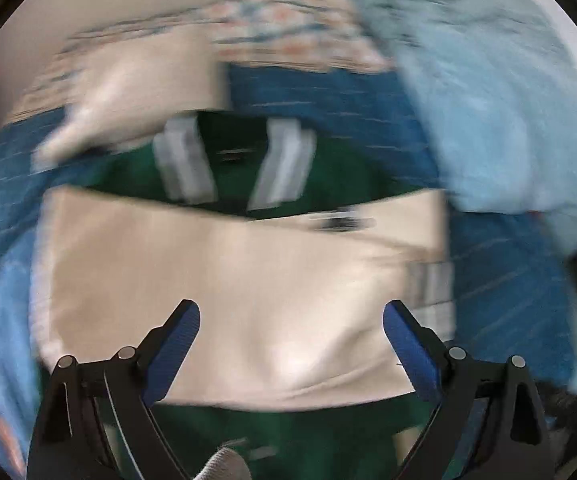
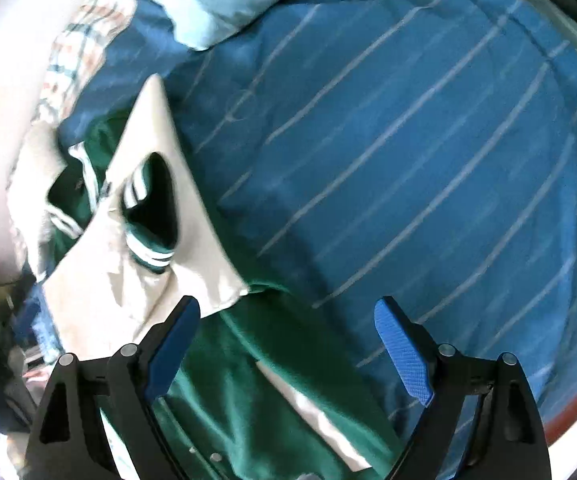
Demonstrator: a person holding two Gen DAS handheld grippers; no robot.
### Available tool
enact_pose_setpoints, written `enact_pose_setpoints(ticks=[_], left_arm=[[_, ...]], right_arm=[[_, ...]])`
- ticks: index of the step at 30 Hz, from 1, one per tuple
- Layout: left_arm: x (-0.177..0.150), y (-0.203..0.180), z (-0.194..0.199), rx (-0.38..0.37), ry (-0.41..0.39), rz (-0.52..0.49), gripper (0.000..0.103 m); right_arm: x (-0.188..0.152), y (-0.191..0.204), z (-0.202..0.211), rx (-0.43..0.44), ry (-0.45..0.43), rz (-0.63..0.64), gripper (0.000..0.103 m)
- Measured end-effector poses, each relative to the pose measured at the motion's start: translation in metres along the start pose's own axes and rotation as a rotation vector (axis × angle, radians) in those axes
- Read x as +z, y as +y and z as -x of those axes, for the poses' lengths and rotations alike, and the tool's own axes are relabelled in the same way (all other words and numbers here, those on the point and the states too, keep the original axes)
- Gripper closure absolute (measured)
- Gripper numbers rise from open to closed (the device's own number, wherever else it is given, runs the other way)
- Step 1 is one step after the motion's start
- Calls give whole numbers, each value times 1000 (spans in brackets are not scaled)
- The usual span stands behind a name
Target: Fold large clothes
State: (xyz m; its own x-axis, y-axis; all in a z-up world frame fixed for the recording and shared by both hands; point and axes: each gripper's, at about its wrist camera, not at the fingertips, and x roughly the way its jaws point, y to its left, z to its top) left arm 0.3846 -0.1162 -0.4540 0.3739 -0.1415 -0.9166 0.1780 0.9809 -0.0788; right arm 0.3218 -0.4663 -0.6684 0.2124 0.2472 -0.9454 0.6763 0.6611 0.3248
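Left wrist view, blurred: both grippers' jaws spread above jacket (image 1: 224, 280).

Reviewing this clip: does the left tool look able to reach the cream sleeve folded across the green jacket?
Probably yes. The left tool is open directly over the cream sleeve, with nothing between them.

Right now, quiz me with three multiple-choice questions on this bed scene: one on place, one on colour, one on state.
1. What does the jacket lie on?
A. striped blue bedspread
B. wooden floor
C. chair

2. What colour is the jacket's body?
A. red
B. green
C. black

3. How is the left hand-held gripper?
A. shut on a sleeve
B. out of view
C. open

Answers: 1 A, blue striped cloth surrounds the jacket. 2 B, green cloth shows beside the cream sleeves. 3 C, its blue pads stand wide apart, gripping nothing.
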Motion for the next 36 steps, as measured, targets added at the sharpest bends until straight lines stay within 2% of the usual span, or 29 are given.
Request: enact_pose_setpoints(ticks=[3, 5, 7, 10, 11, 12, 13, 14, 18, 20, 21, 23, 26, 29, 31, 32, 33, 36], left_arm=[[-29, 67, 3, 199, 15, 35, 9], [-58, 109, -12, 332, 89, 48, 9], [-82, 144, -26, 412, 154, 77, 9], [-104, 179, -46, 488, 220, 123, 9], [-109, 189, -53, 514, 230, 138, 9], [-110, 195, -58, 525, 238, 148, 9], [-111, 199, -66, 537, 246, 160, 9], [-111, 207, -72, 560, 256, 177, 9], [-109, 223, -83, 545, 275, 233, 9], [-107, 223, -80, 536, 270, 215, 9], [-106, 224, -78, 536, 262, 206, 9], [-104, 223, -76, 536, 247, 186, 9], [-99, 226, -84, 533, 248, 180, 9], [-92, 225, -92, 533, 253, 180, 9], [-91, 225, -97, 543, 259, 175, 9], [-91, 226, -99, 545, 261, 175, 9], [-91, 226, -101, 545, 263, 172, 9], [-93, 227, -103, 544, 258, 167, 7]], right_arm=[[-7, 13, -10, -39, 36, 95, 13], [-13, 30, -33, -109, 92, 223, 13], [-25, 44, -59, -179, 159, 341, 13], [-31, 62, -95, -244, 192, 451, 14], [-31, 67, -104, -239, 191, 477, 32], [-31, 72, -110, -245, 183, 499, 59], [-29, 75, -115, -317, 146, 514, 59], [-24, 73, -114, -336, 118, 484, 59], [-6, 47, -101, -279, 123, 277, 59], [-6, 38, -93, -168, 183, 226, 56], [-6, 34, -84, -140, 172, 213, 55], [-5, 27, -66, -149, 140, 223, 49], [-3, 25, -69, -276, 112, 300, 49], [-1, 36, -94, -186, 197, 348, 49], [-5, 51, -111, -241, 197, 419, 55], [-5, 55, -115, -263, 174, 421, 73], [-2, 56, -115, -247, 140, 372, 80], [1, 45, -99, -197, 56, 207, 87]])
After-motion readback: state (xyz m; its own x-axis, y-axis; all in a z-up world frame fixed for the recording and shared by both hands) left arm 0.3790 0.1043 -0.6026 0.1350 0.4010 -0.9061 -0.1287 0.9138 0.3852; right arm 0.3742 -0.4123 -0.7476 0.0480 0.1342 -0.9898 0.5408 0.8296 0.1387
